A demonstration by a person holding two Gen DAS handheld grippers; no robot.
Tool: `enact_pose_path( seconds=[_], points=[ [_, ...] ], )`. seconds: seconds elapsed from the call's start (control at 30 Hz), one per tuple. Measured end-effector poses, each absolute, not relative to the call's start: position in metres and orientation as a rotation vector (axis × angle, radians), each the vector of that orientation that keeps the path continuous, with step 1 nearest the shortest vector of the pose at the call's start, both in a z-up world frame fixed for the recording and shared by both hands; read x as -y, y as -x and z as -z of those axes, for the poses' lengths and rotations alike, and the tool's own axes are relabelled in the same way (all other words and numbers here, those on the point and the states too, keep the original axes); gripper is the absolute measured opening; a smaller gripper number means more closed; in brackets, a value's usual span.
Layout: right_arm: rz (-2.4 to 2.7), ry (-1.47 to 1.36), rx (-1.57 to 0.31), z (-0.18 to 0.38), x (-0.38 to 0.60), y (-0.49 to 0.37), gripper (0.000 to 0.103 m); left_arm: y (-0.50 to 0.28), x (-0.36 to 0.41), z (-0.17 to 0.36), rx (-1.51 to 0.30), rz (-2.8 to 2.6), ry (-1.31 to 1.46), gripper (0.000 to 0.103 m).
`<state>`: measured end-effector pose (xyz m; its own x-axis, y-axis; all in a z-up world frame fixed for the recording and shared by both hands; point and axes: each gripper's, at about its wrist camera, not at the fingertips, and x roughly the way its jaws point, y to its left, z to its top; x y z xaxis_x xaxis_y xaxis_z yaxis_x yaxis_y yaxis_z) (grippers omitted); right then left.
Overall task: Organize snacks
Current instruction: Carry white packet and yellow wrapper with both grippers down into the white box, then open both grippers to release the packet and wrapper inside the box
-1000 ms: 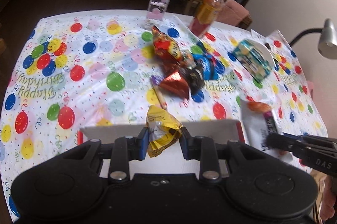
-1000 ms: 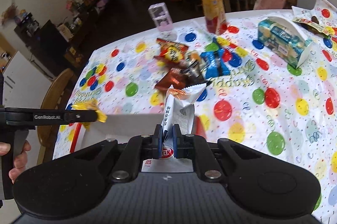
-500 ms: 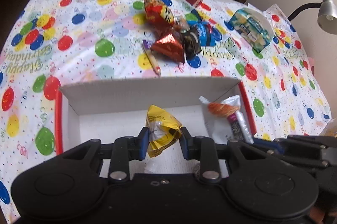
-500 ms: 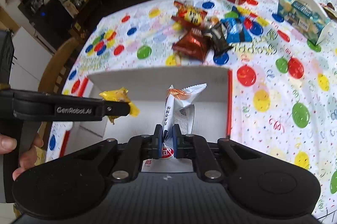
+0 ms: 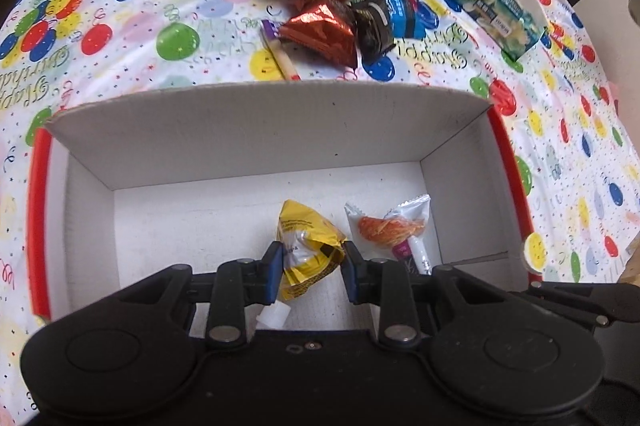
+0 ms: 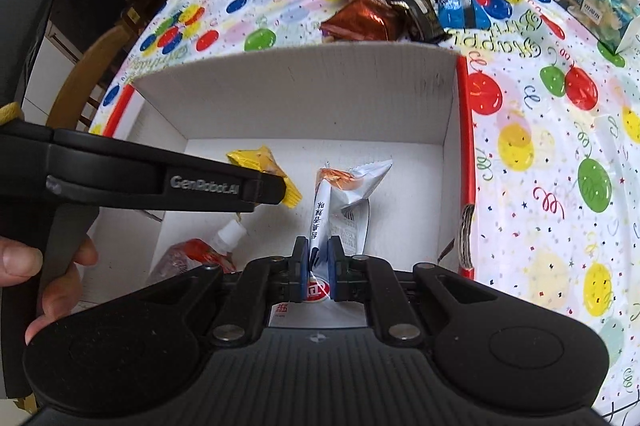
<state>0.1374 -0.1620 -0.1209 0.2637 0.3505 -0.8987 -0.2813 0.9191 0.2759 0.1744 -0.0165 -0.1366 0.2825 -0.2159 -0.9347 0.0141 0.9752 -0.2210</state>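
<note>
Left wrist view: both grippers have dropped down inside the white box [image 5: 260, 141] now. My left gripper [image 5: 310, 272] stays clamped on the yellow packet [image 5: 308, 246], right gripper [image 6: 319, 266] pinches the white sachet [image 6: 344, 201] just right of it. Release looks next; the remaining snacks [image 5: 336, 5] sit beyond the far wall.
</note>
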Motion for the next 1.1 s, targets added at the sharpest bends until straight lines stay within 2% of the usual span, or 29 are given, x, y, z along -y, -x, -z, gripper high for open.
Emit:
enact_pose_path(
  seconds=[0.7, 0.9, 0.97, 1.03, 1.1],
  points=[
    [-0.401, -0.084, -1.257, 0.125, 0.163, -0.139, 0.010, -0.179, 0.027, 0.165, -1.350, 0.154, 0.136, 0.030],
    [-0.396, -0.089, -1.256, 0.120, 0.163, -0.134, 0.011, -0.173, 0.025, 0.159, -1.338, 0.153, 0.123, 0.038],
    [-0.397, -0.095, -1.250, 0.117, 0.164, -0.131, 0.011, -0.171, 0.023, 0.156, -1.331, 0.153, 0.126, 0.042],
    [-0.400, -0.099, -1.236, 0.112, 0.166, -0.129, 0.011, -0.169, 0.021, 0.151, -1.316, 0.149, 0.127, 0.053],
    [-0.403, -0.093, -1.221, 0.107, 0.165, -0.125, 0.011, -0.166, 0.020, 0.144, -1.292, 0.144, 0.126, 0.057]
  ],
)
